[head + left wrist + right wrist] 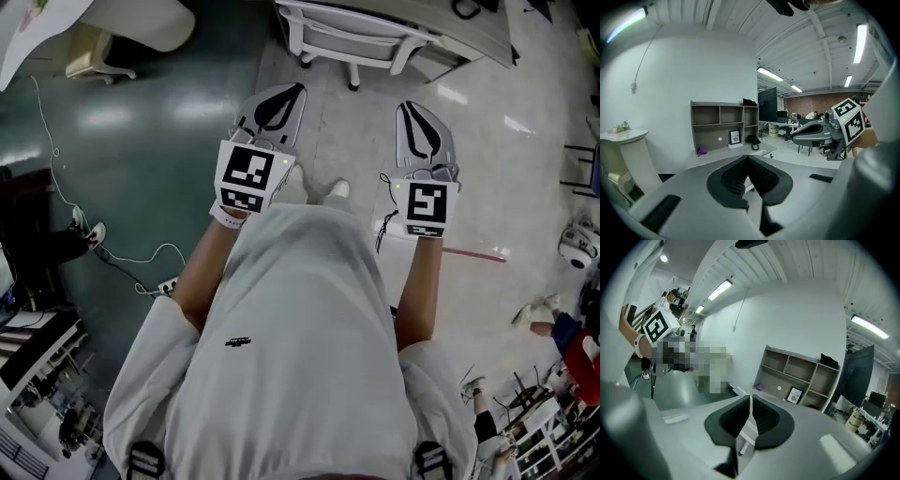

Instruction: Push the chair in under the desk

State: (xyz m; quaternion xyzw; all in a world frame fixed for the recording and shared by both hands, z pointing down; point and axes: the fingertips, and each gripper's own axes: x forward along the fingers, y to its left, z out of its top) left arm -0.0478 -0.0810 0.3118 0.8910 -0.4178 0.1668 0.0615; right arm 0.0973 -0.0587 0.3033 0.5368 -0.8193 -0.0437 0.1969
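Between the jaws of the left gripper [748,158]: nothing; pads pressed flat together, claw narrow and empty.
Right gripper [750,399]: likewise closed tight on nothing, level with the left one, both held free in front of the person's chest.
Chair [352,39]: ahead of both claw tips, well apart from them, touched by neither; white frame mostly beneath the desk edge, one caster poking out towards the claws.
Desk [469,33]: beyond the chair, farther from the claws, top overhanging the seat.
Progress: judged done or nearly so, with the chair tucked in and the claws off it; at most a last nudge left, though depth under the top is not readable from above.
Shelf unit [724,123]: far ahead of the claws, against the wall, standing on a grey worktop, perhaps the same desk.
Upper compartments: three, seemingly bare.
Lower bay: framed picture [735,137] leaning at the back; dark telephone-like thing [753,139] to the right of it.
Shelf top: black thing [750,101] at the right end.
Worktop below: small purple thing [701,151] at the left end.
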